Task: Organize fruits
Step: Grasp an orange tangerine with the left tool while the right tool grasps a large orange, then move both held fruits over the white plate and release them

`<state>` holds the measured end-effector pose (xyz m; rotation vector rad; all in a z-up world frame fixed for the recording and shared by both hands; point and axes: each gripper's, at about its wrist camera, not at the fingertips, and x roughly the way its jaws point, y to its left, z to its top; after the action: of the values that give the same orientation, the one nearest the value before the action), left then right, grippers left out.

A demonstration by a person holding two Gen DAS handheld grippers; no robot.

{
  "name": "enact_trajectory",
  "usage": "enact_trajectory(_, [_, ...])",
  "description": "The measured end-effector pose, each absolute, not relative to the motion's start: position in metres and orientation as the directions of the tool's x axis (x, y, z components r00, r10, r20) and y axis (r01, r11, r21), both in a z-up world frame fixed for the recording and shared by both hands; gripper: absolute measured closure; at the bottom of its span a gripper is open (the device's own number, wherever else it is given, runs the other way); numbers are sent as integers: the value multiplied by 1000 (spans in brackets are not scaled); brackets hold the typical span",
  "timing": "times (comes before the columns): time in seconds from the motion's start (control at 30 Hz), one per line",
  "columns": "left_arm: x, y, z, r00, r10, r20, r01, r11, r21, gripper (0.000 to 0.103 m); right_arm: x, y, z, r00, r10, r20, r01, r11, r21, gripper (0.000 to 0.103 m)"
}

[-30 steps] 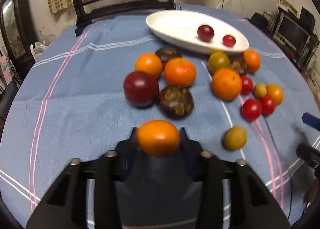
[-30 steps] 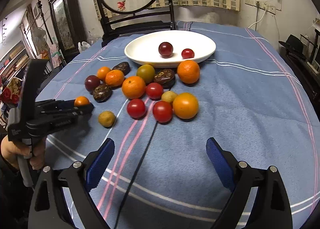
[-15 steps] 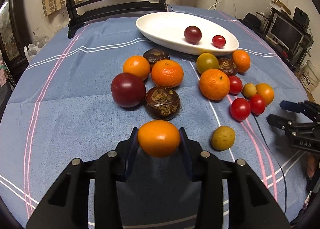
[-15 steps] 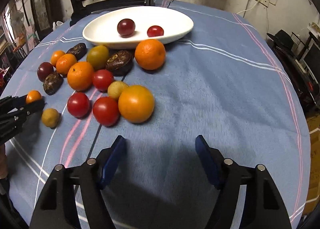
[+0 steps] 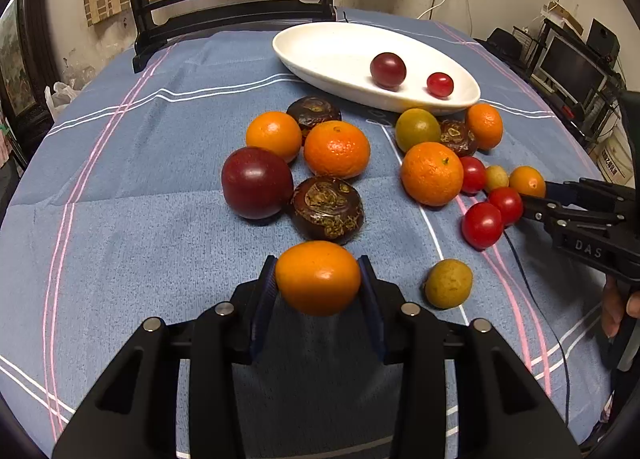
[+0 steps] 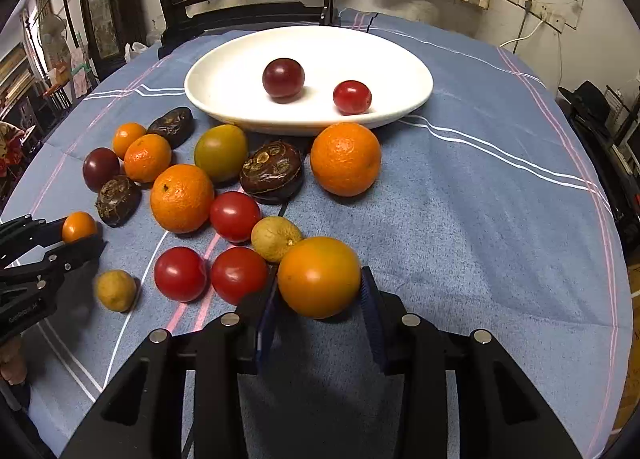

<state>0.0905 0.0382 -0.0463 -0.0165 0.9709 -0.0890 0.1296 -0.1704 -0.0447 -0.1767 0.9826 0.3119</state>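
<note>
Over tabletop (image 5: 120, 219): your left tongs (image 5: 318, 279) grip small orange (image 5: 318, 277); right tongs (image 6: 320, 283) just closing on bigger orange (image 6: 319, 275). Next: lift both to white dish (image 6: 224, 79).

Eighteen fruits (image 6: 182, 197) — one white dish (image 6: 224, 71)

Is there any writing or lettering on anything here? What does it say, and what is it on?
"DAS": raised letters on the body of the right gripper, seen from the left wrist view.
Pale lettering on the left gripper body: too blurred to read.
Print on a box beyond the table: too small to read.
</note>
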Motion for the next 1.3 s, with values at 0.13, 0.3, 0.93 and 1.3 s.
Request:
enact_trajectory(0.13, [86, 39, -43, 564, -66, -823, 62, 997, -38, 64, 115, -180, -31, 538, 211, -816, -328, 944, 28, 64])
enact_trajectory(0.3, [74, 38, -24, 605, -55, -794, 71, 997, -15, 64, 93, -194, 1, 608, 245, -756, -330, 943, 40, 64])
enact_trajectory(0.93, [193, 3, 53, 667, -59, -742, 100, 995, 11, 64, 160, -163, 55, 675, 332, -659, -396, 917, 56, 64])
enact_trajectory(1.3, [284, -2, -6, 542, -15, -840, 82, 996, 36, 64, 231, -133, -3, 537, 307, -786, -403, 912, 81, 64])
